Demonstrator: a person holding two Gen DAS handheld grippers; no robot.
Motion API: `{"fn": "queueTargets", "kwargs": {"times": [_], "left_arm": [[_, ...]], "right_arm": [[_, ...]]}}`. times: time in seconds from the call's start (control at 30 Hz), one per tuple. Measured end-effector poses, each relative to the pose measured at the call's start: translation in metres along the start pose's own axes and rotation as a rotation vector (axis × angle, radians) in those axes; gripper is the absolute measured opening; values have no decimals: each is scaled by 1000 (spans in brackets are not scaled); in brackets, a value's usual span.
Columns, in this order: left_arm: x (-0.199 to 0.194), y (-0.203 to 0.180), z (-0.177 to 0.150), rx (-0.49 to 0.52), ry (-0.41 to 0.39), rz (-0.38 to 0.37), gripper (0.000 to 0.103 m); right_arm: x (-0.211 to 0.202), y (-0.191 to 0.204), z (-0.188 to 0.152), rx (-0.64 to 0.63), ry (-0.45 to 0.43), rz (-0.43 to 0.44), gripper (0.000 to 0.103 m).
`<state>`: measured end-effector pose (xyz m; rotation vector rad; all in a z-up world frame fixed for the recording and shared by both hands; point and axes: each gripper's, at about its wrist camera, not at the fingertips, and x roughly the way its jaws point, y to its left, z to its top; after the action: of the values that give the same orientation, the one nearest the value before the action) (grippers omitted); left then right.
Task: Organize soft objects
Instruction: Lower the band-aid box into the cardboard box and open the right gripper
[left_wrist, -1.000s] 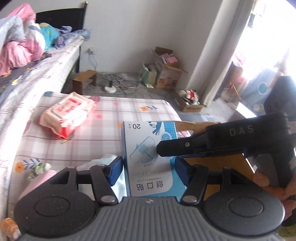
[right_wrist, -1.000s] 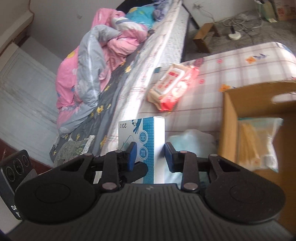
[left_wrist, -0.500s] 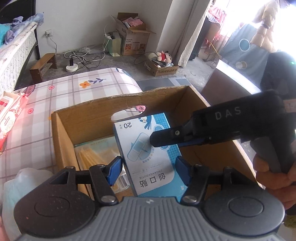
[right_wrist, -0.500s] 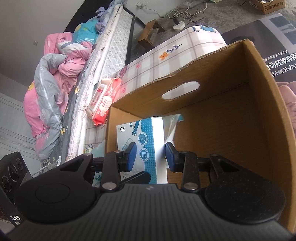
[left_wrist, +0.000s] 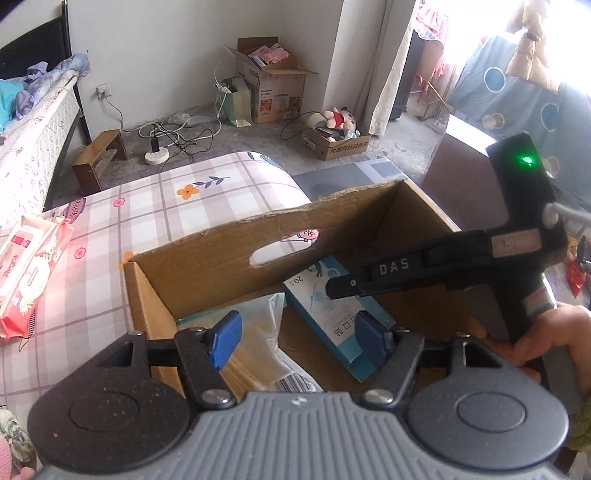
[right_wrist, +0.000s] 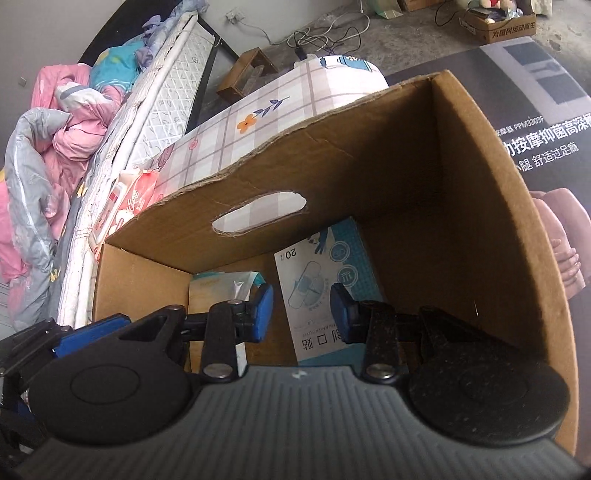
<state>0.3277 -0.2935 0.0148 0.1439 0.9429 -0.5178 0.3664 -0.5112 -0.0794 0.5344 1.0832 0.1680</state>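
Note:
A blue and white bandage box (right_wrist: 325, 288) lies flat on the floor of an open cardboard box (right_wrist: 461, 184); it also shows in the left wrist view (left_wrist: 332, 314). A clear bag of pale sticks (left_wrist: 255, 332) lies beside it on the left, and shows in the right wrist view (right_wrist: 218, 288). My right gripper (right_wrist: 301, 314) is open above the bandage box, holding nothing. My left gripper (left_wrist: 301, 338) is open over the cardboard box (left_wrist: 207, 254), empty. The right gripper's body (left_wrist: 424, 266) crosses the left wrist view.
A red and white wet-wipes pack (left_wrist: 26, 273) lies on the plaid mattress (left_wrist: 166, 206) left of the cardboard box. A bed with pink and grey quilts (right_wrist: 48, 147) stands further left. Boxes, cables and a doll (left_wrist: 341, 118) litter the far floor.
Both grippers carried the bandage box from the mattress over the cardboard box, then opened. The bandage box now lies flat inside, and both grippers are empty.

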Motion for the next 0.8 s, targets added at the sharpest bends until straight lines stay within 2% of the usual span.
{"fn": "queueTargets", "kwargs": {"times": [0.1,0.17,0.27,0.37,0.43,0.63,0.8], "left_arm": [[-24,7,-2,-13,-40,-6,72],[-40,14,-4,-20,-69,0,73],[-63,26,-14,-39,-102,13,74],[-85,39,-26,-47,-124,57,74],[-100,49,-37,-49,-142,86,75],[-129,92,-73,-118,-170,163,78],[-149,126,-106,-180,-177,214,78]], "right_arm": [[-12,8,-6,-5,-40,-75,34],[-11,9,-11,-4,-43,-135,38],[4,1,-14,35,-31,-175,40],[23,6,-16,-7,-56,-250,41],[31,6,-17,7,-60,-235,46],[40,20,-25,23,-38,-194,46],[38,34,-30,6,-53,-215,46]]}}
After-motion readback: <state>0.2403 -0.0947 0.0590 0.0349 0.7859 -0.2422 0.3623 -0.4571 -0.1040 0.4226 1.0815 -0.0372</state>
